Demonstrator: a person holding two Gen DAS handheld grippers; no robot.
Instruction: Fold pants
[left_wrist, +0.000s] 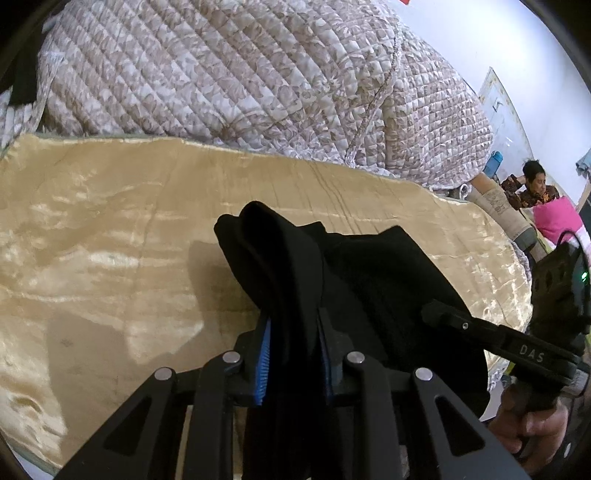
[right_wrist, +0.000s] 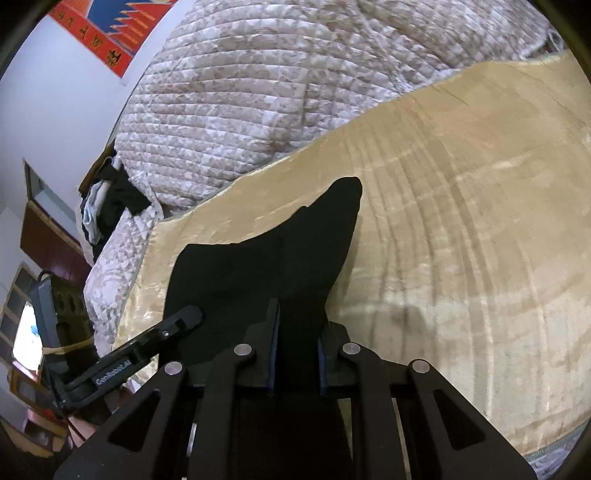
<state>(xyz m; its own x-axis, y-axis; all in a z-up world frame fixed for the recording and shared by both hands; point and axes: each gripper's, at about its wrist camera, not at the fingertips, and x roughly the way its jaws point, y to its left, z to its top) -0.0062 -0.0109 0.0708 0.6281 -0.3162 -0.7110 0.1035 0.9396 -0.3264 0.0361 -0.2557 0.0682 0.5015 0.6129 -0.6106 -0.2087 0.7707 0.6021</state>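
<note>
Left gripper (left_wrist: 293, 354) & right gripper (right_wrist: 297, 356) each clamp black pants (left_wrist: 369, 280), raised just over gold blanket (left_wrist: 110, 229). Blanket bare to L & R; quilt (left_wrist: 240, 74) heaped along far edge.

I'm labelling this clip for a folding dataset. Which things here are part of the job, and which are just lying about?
Part of the job:
- black fabric pants
- left gripper, shut on them
- right gripper, shut on them
- golden plush blanket underneath

Lying about:
- quilted floral comforter
- pink bundle
- red wall poster
</note>
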